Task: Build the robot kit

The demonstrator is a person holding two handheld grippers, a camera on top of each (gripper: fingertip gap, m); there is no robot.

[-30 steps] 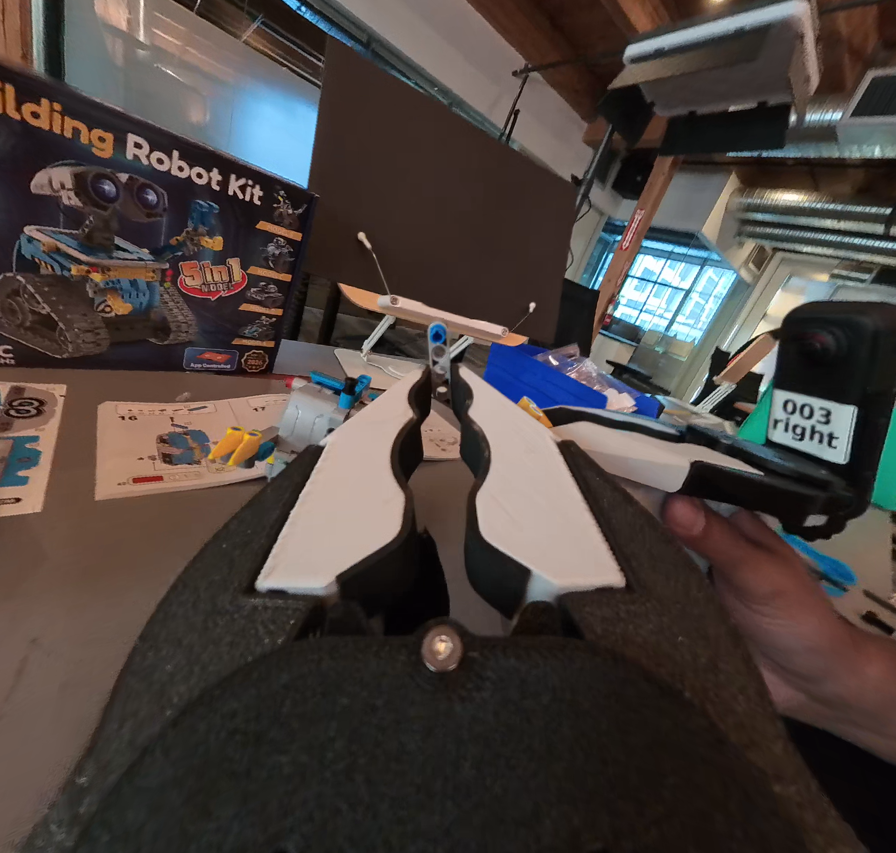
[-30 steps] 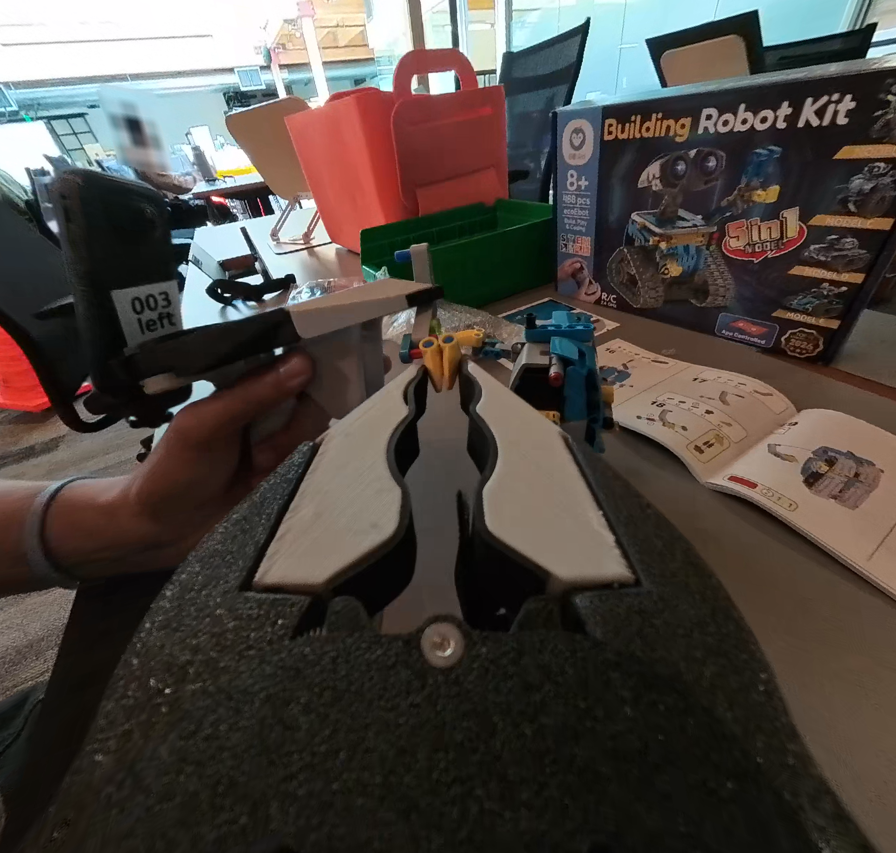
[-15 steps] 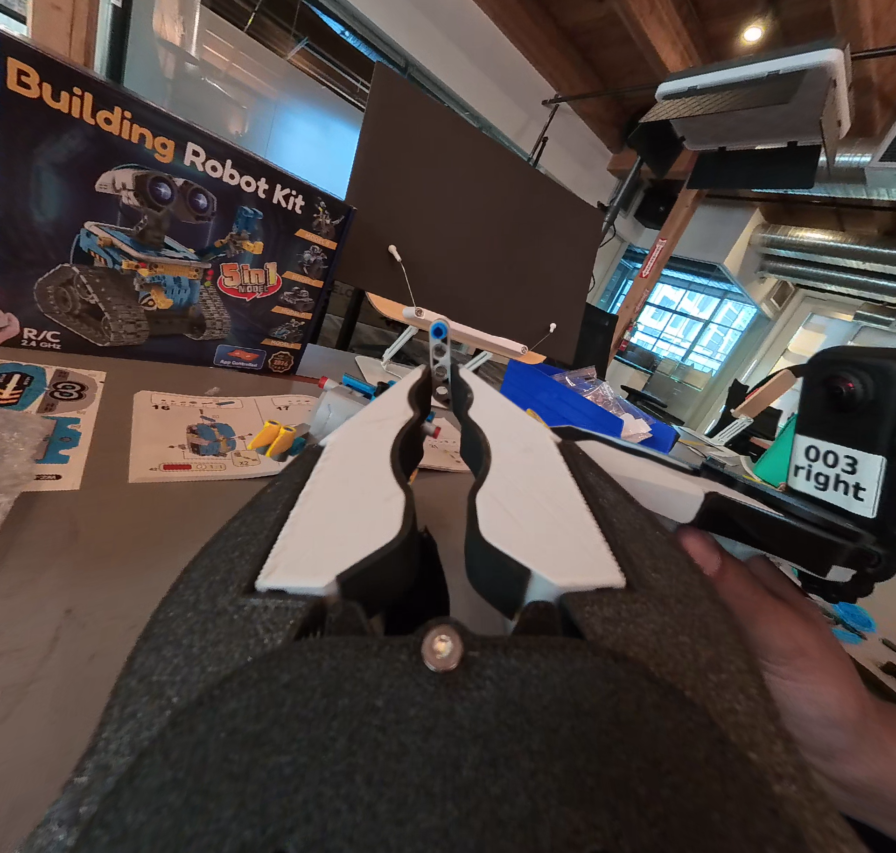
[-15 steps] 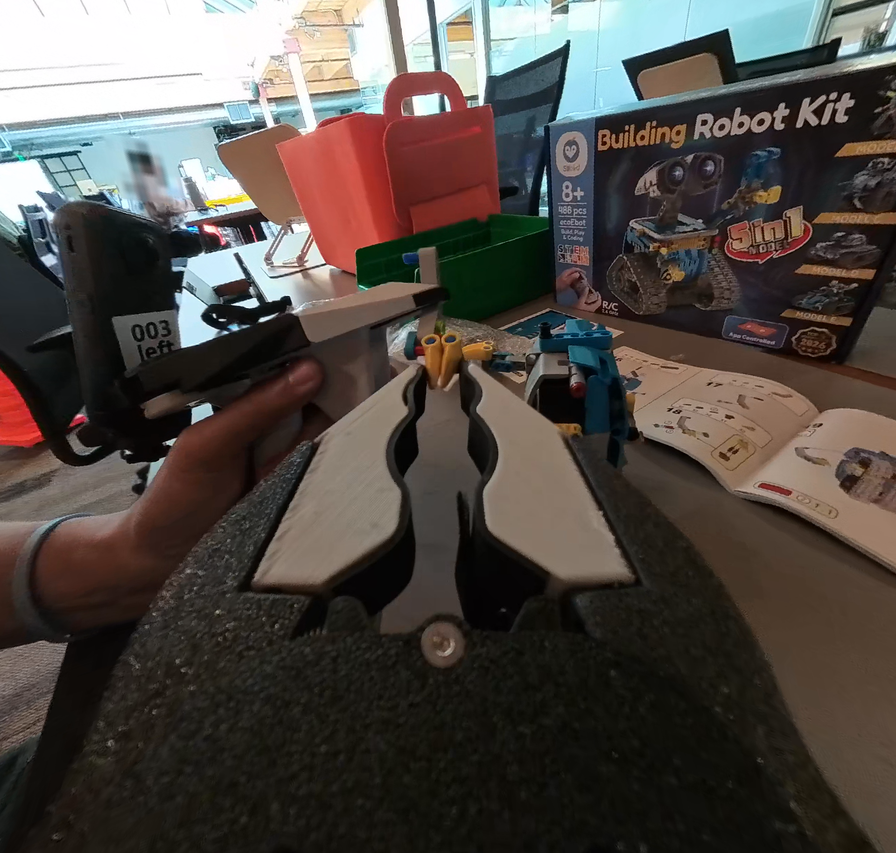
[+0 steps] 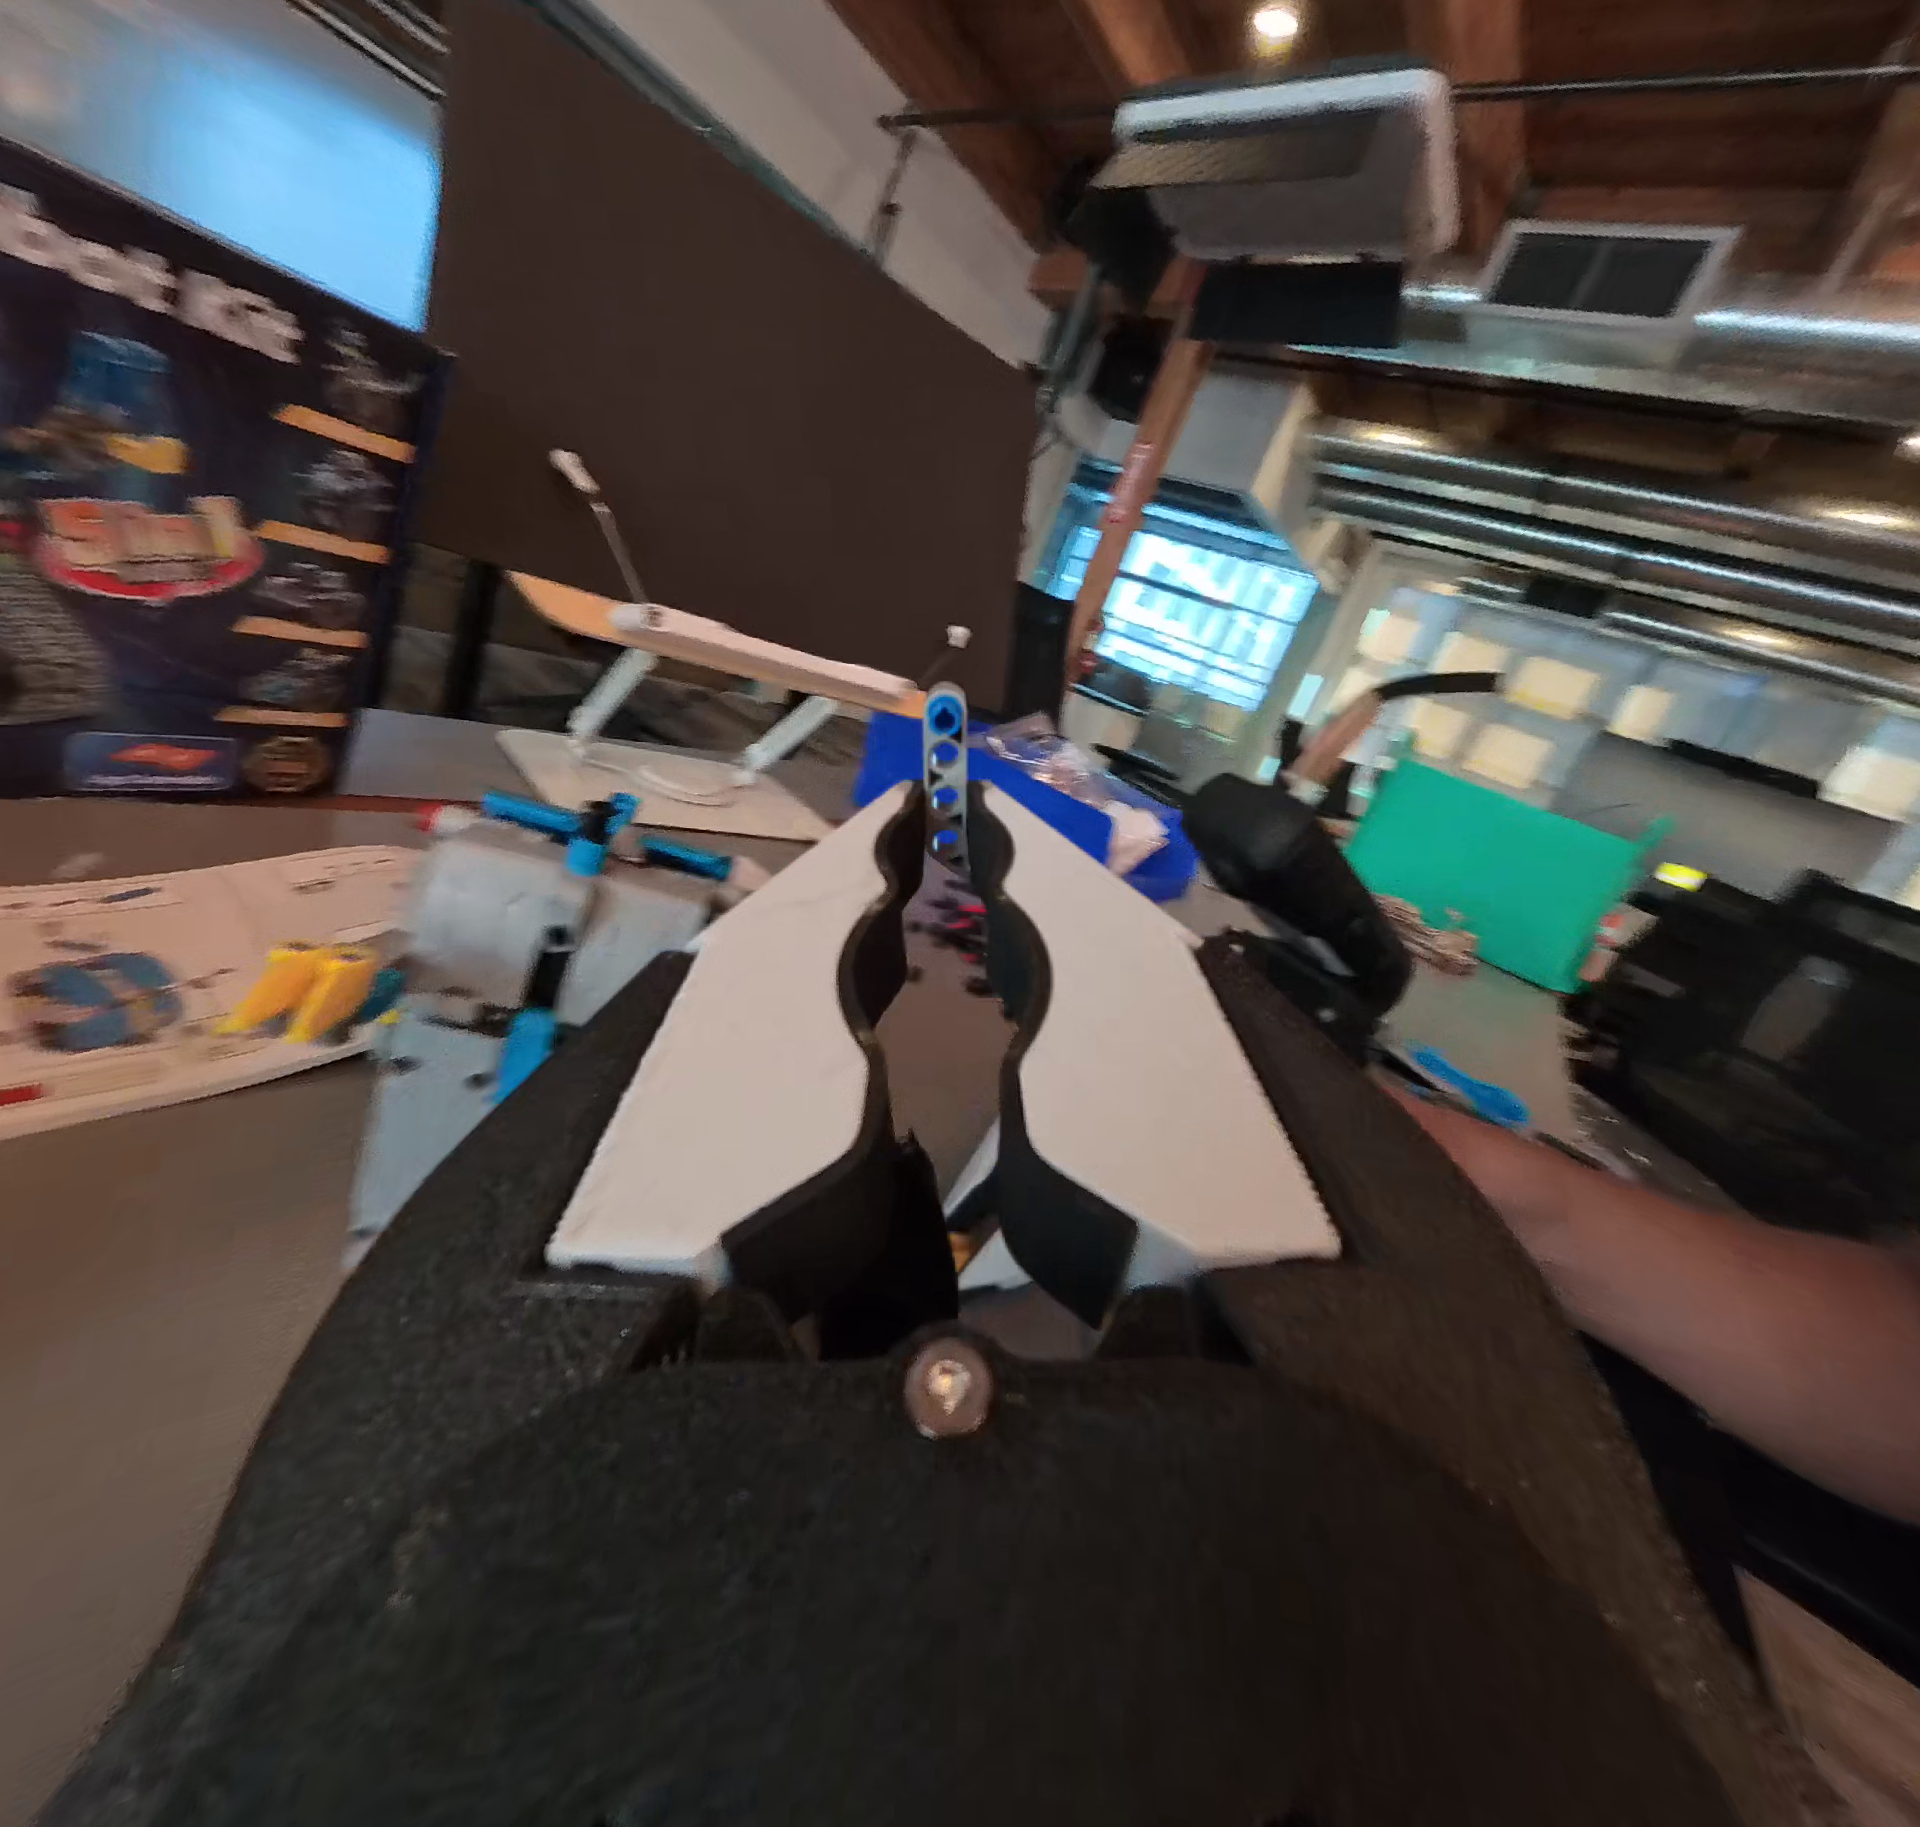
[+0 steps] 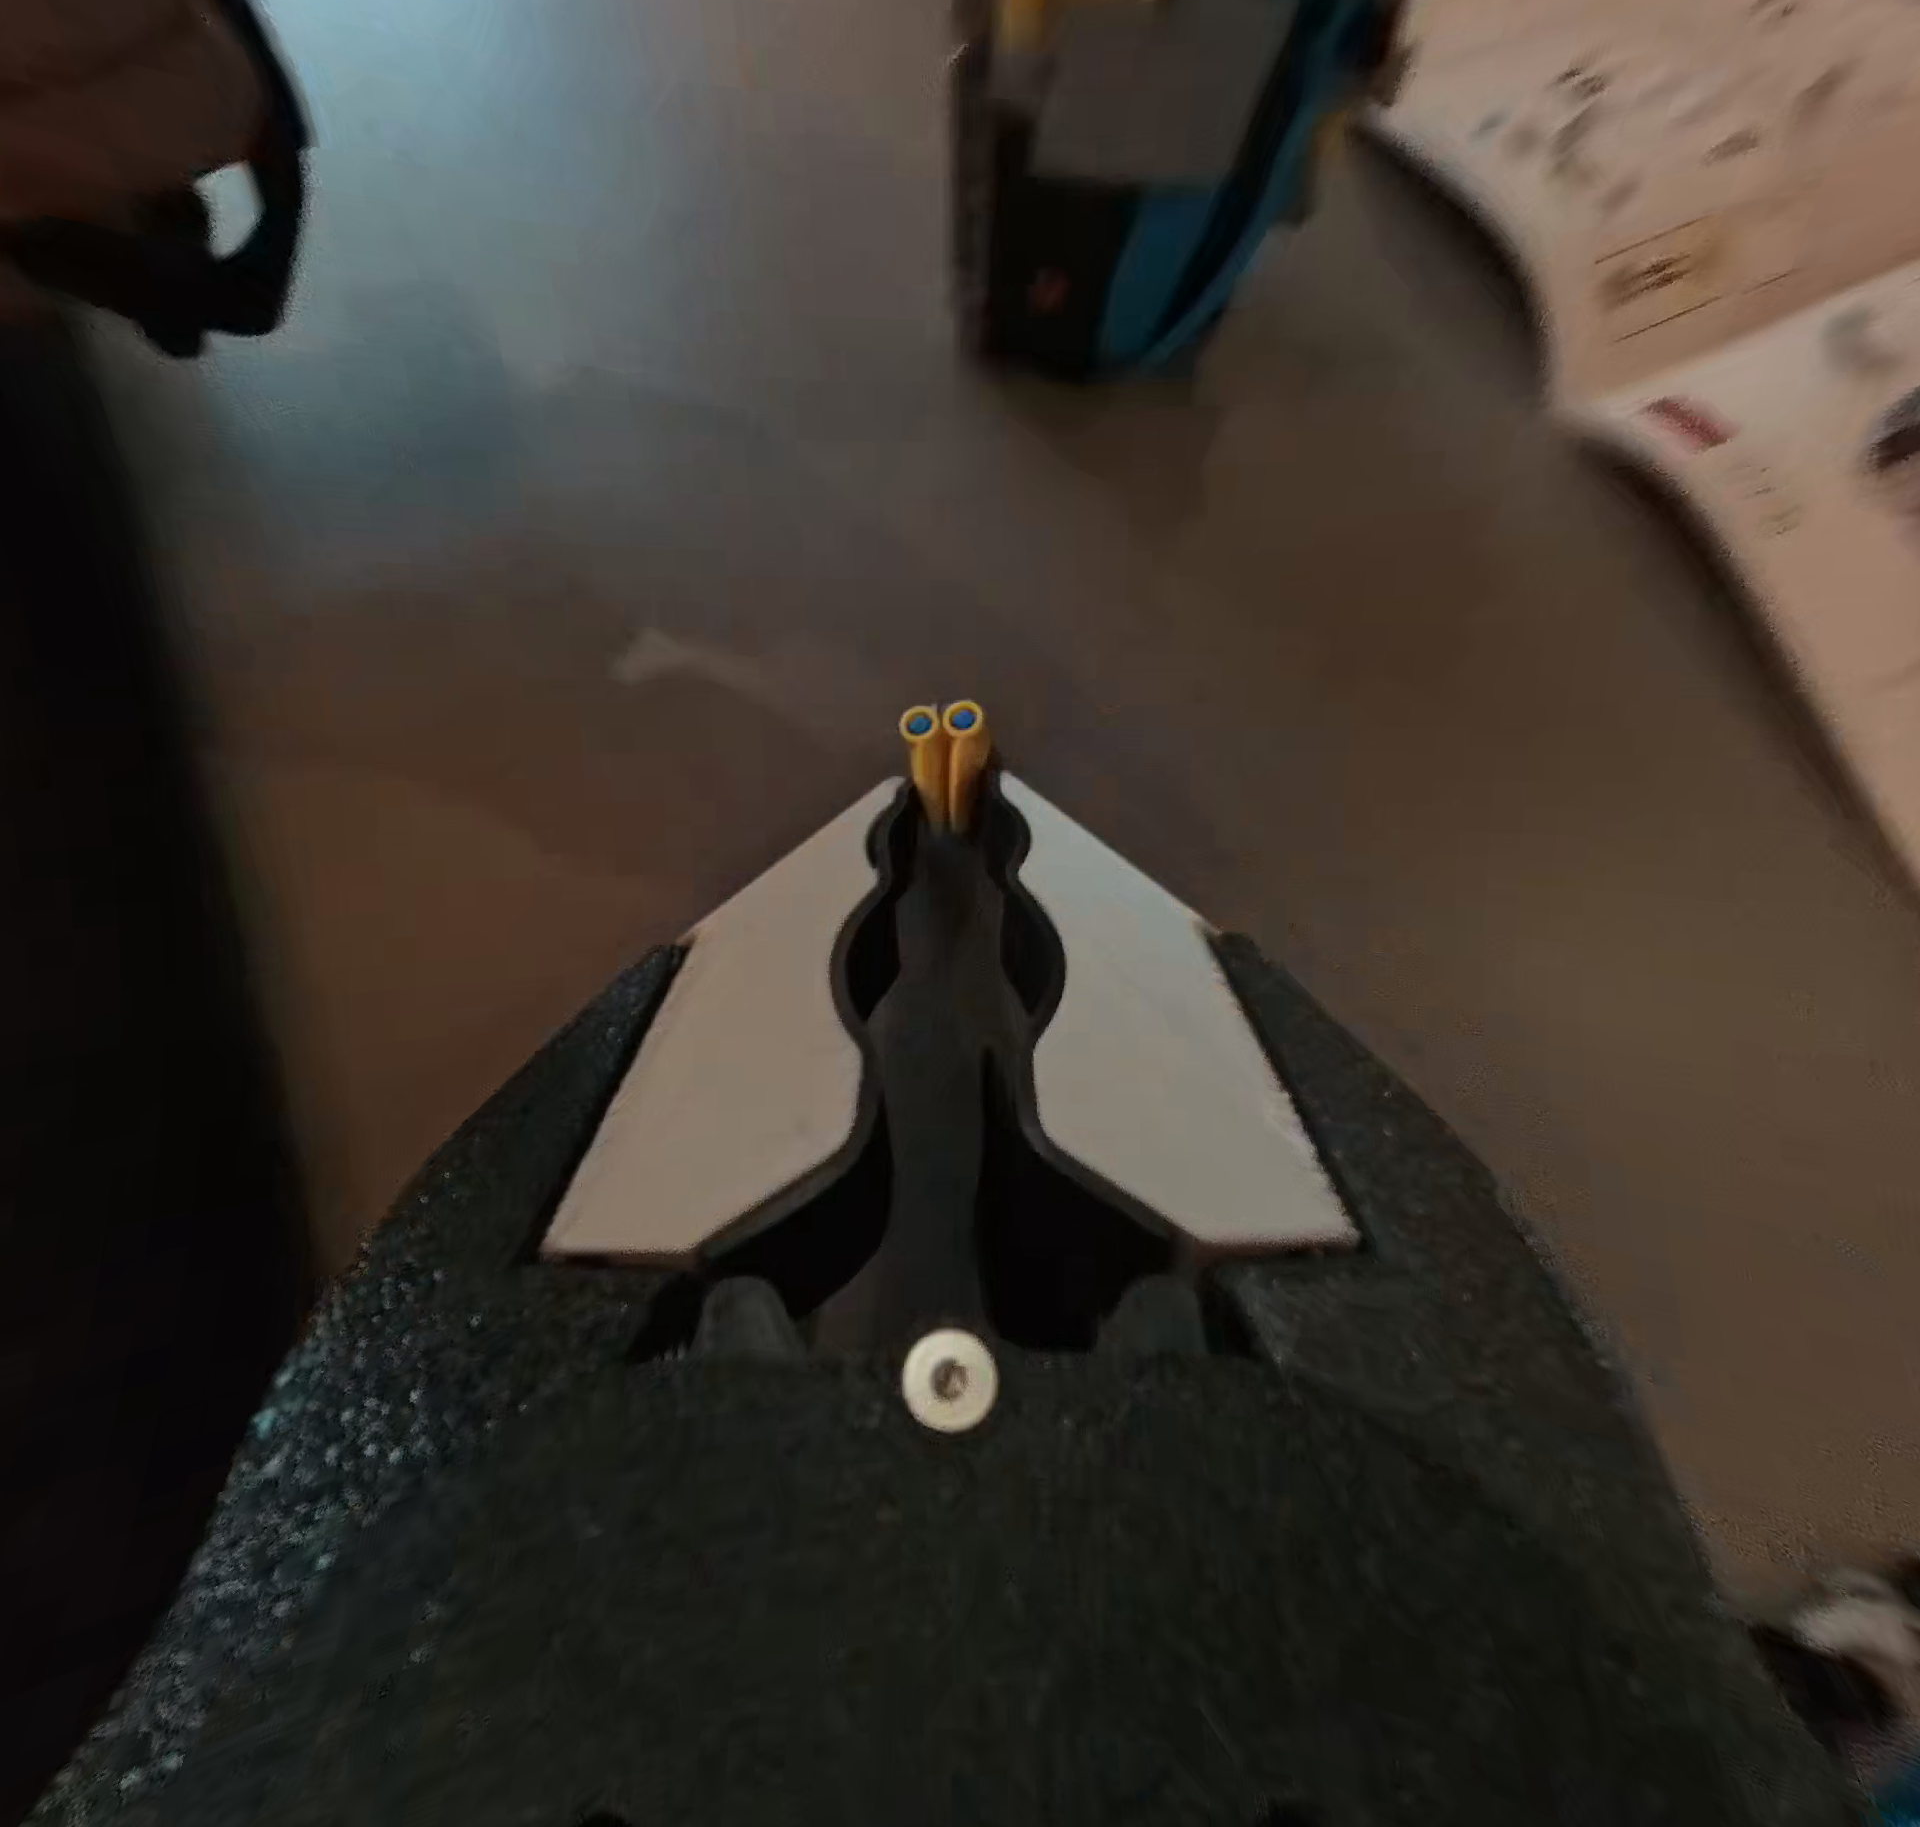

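My left gripper [image 5: 943, 827] is shut on a thin grey beam with blue pins [image 5: 945, 754], held upright above the table. A partly built grey and blue model [image 5: 499, 920] stands just left of it, with a yellow piece [image 5: 312, 988] beside it. My right gripper [image 6: 943, 806] is shut on a yellow double-tube piece with blue pins [image 6: 940, 754] and points down at the brown table [image 6: 675, 489]. The model [image 6: 1143, 136] shows blurred ahead and to the right of it. The right gripper's dark body [image 5: 1288, 884] and the arm [image 5: 1714, 1320] show right of my left gripper.
An open instruction booklet [image 5: 135, 988] lies left of the model and also shows in the right wrist view [image 6: 1714, 343]. The kit box [image 5: 177, 530] stands at the back left. A white stand [image 5: 727, 676], a blue bin [image 5: 1049, 811] and a green panel [image 5: 1496, 873] are farther back. My right fingertips sit around 20 cm from my left ones.
My right gripper has tipped down sharply toward the tabletop with the yellow piece in it, and moved low at the right. My left gripper has swung right, still holding the grey beam.
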